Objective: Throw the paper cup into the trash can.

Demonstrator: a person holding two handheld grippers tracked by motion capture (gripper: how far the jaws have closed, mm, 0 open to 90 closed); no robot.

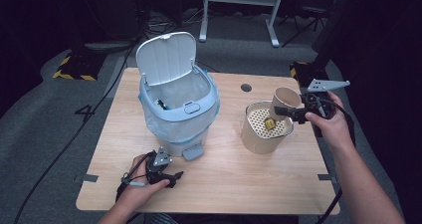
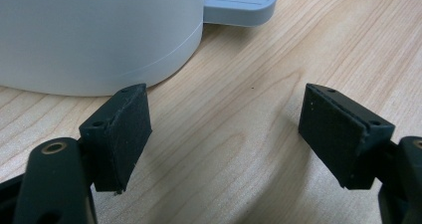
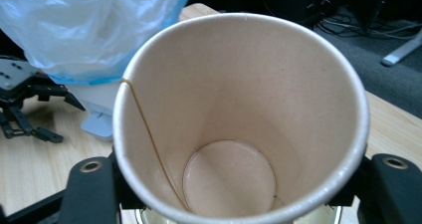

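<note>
My right gripper [image 1: 291,113] is shut on a beige paper cup [image 1: 284,100], which is tipped on its side with its mouth facing left over a cream pot [image 1: 259,137]. The pot has a perforated insert with a small yellow piece [image 1: 270,124] lying on it. In the right gripper view the cup [image 3: 239,109] sits between the two jaws and its inside looks empty. My left gripper [image 1: 169,176] rests on the table in front of a white pedal bin [image 1: 176,109], open, with nothing between its pads [image 2: 122,134].
The bin's lid [image 1: 165,57] stands raised and a blue-edged bag lines it. Its grey pedal [image 1: 192,152] points at the table's front edge, just beyond the left gripper [image 3: 30,109]. A small round hole [image 1: 246,87] lies in the tabletop behind the pot.
</note>
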